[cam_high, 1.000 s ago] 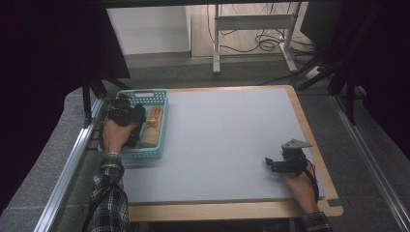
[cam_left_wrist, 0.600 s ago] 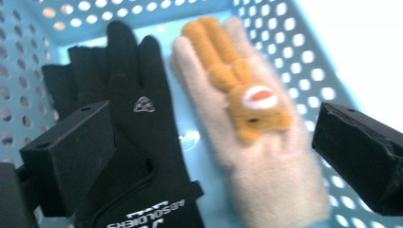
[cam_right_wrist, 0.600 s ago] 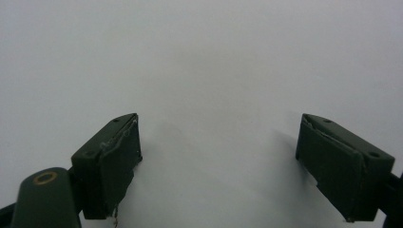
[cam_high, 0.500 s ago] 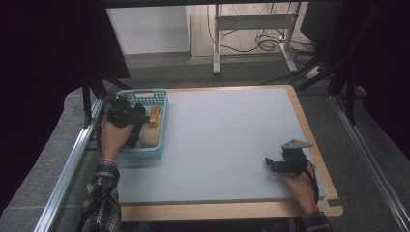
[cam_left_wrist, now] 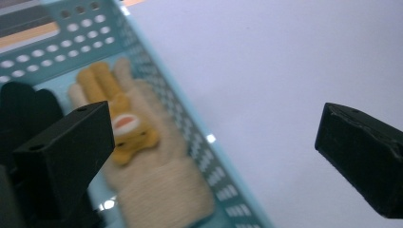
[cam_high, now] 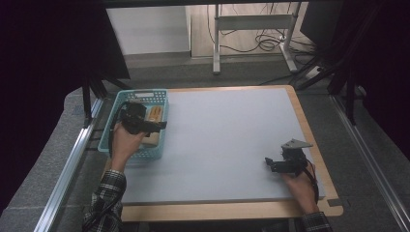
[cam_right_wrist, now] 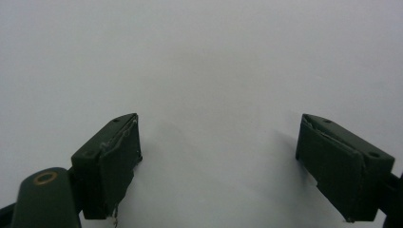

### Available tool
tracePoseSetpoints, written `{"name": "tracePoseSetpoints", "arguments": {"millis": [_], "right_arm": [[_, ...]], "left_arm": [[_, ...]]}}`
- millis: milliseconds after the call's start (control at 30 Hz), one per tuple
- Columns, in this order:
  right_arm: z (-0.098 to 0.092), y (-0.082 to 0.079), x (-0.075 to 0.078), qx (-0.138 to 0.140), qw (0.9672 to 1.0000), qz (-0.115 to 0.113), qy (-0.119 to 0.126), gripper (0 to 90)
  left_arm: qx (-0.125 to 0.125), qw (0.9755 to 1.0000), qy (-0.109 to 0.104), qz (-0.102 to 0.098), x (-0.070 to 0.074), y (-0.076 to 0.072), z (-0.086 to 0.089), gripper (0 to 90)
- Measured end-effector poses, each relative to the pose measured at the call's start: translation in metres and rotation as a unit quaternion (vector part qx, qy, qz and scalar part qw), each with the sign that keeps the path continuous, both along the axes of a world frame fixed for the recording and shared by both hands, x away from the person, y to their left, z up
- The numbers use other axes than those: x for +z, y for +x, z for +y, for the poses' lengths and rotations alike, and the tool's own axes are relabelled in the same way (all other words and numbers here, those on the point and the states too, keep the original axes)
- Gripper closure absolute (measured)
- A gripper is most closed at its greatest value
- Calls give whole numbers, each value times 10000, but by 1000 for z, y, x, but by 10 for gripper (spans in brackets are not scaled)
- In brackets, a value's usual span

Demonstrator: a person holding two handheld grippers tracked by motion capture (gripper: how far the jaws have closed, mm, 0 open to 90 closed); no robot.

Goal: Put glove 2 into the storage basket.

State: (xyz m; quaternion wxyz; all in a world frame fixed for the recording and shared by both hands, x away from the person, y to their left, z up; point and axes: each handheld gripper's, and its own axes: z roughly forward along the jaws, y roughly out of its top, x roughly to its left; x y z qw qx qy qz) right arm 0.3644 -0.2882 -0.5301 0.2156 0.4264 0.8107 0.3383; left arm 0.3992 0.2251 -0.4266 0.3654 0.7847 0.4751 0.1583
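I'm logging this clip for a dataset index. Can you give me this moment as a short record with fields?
setting: grey table top with wooden edge
container: turquoise perforated basket at the table's left edge
contents: beige knitted glove with an orange animal figure, lying in the basket
left hand-held gripper: jaws just opened, nothing between them, above the basket's right side
right hand-held gripper: open, empty, low over bare table at near right
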Motion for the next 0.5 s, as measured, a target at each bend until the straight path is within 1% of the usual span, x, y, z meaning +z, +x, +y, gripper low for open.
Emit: {"name": "tracePoseSetpoints", "arguments": {"millis": [133,200,267,467,500], "right_arm": [[0,0,0,1,10000,0,2,147],[0,0,0,0,10000,1,2,147],[0,0,0,1,10000,0,2,147],[0,0,0,-2,10000,0,3,147],[0,0,0,-1,10000,1,3,147]], "left_arm": [[-165,9998,-1,-80,0,-5,-11,0],[-309,9994,11,-153,0,-11,-20,0],[-351,9992,10,-178,-1,-12,-23,0],[-612,9977,8,-299,-4,-23,-40,0],[-706,9970,21,-318,-7,-26,-46,0]]}}
